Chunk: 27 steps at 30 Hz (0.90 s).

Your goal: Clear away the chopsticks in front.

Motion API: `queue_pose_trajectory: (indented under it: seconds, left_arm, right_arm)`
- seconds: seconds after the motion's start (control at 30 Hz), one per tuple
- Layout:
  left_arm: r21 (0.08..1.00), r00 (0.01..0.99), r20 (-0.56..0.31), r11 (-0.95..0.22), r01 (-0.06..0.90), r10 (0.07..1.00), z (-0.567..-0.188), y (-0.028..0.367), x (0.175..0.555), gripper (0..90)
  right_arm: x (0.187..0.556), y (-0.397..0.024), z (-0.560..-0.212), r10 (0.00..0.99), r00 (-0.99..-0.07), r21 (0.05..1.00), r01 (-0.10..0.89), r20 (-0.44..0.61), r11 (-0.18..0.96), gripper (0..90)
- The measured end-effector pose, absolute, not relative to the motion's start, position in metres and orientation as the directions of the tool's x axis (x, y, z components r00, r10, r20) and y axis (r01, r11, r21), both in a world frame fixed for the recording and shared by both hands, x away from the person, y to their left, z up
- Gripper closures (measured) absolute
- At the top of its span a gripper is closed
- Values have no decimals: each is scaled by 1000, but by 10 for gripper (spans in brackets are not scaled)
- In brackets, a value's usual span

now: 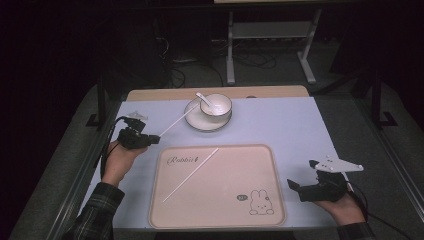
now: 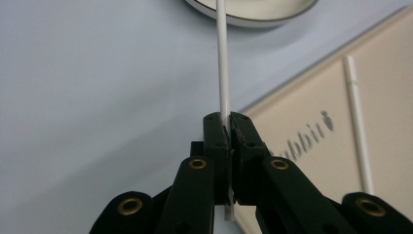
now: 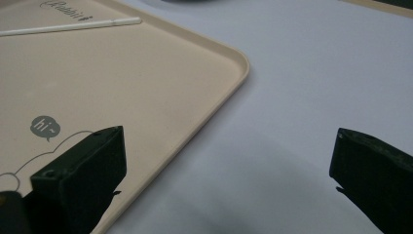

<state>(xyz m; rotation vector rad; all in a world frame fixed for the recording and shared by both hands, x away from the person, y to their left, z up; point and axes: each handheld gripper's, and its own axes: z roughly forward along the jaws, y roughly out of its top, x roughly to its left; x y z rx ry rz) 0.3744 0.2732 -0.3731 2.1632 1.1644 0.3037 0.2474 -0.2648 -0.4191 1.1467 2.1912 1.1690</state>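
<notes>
White chopstick, beige rabbit-print tray

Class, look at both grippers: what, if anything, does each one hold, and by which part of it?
The left gripper is shut on a white chopstick, gripping it near one end; the long part points toward the plate. The right gripper stands open, holding nothing.

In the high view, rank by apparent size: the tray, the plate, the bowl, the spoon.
1. tray
2. plate
3. bowl, sitting on the plate
4. spoon, resting in the bowl
</notes>
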Motion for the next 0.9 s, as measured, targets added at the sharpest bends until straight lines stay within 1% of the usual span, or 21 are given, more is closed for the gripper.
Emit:
queue_pose_trajectory:
  seconds: [0.23,0.47,0.7,0.9]
  left_arm:
    - [661,603,-116,-391,640,790,-370,274,338,866]
    - [676,636,-138,-397,621,759,-371,262,305,867]
    - [673,657,-184,-393,626,731,-382,248,282,866]
    - [659,676,-195,-415,627,711,-392,232,267,866]
  right_arm:
    - [247,-264,-419,812,-583,822,473,23,317,0]
    - [248,-264,-419,812,-584,821,474,23,318,0]
    - [247,-264,-419,812,-583,822,472,20,319,0]
    - [247,-263,-419,811,-585,821,473,22,320,0]
